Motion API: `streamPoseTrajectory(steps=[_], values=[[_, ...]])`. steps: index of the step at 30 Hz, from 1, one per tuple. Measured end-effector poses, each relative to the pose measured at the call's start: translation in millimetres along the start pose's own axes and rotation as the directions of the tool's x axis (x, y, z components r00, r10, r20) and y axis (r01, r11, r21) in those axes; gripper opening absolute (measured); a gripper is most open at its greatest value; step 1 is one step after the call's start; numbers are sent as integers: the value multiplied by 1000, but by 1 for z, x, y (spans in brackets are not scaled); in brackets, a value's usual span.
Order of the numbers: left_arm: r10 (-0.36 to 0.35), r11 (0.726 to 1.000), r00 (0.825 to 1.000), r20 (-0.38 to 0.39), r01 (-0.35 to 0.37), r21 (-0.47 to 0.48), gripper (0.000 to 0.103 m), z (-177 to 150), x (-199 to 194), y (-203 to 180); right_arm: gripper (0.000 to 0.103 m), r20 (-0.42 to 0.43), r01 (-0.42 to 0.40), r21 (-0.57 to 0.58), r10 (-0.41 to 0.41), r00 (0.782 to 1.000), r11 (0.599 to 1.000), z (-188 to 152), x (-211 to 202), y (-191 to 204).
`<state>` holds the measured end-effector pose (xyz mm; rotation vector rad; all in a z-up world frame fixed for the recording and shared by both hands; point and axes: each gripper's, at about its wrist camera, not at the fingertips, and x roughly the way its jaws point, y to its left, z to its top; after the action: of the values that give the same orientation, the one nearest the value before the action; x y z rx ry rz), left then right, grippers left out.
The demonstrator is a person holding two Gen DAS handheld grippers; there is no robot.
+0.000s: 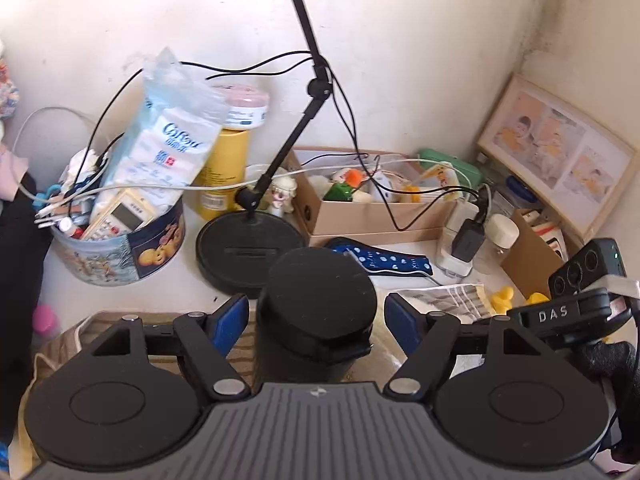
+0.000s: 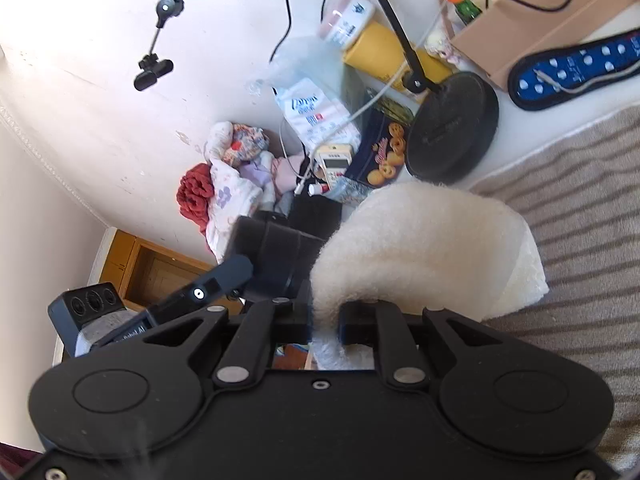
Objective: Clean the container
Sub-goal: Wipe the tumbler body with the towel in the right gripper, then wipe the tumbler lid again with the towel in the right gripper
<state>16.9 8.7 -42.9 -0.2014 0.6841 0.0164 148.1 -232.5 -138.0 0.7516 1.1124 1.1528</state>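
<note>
A black cylindrical container (image 1: 320,296) with its lid on stands upright on a striped brown cloth (image 1: 68,336). My left gripper (image 1: 318,320) is open around the container. Its blue pads (image 1: 230,320) stand clear of the container on both sides. In the right wrist view the same container (image 2: 276,256) shows just left of a fluffy white cloth (image 2: 420,240). My right gripper (image 2: 324,320) is shut on a fold of that white cloth, which bulges up and to the right over the striped cloth (image 2: 580,208).
A round black lamp base (image 1: 248,248) with its arm stands just behind the container. A cookie tin (image 1: 120,240) full of clutter sits at the left, a cardboard box (image 1: 376,208) and chargers at the right. Cables hang across the back, near the walls.
</note>
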Motion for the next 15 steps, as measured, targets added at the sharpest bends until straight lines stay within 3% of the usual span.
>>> streamPoseTrajectory(steps=[2,6,13,15], values=[[0,999,1000,20,-1,34,63,0,-1,-1,10,15,0,-7,0,1000,1000,1,-2,3],[-45,995,999,14,44,90,62,0,-1,2,10,67,6,-40,-3,998,999,3,-8,15],[-106,986,994,-3,105,127,62,0,-2,11,10,128,-136,-39,139,982,990,14,-4,33],[-118,984,993,-6,118,136,62,0,-3,12,10,122,-141,-25,143,982,990,15,6,32]])
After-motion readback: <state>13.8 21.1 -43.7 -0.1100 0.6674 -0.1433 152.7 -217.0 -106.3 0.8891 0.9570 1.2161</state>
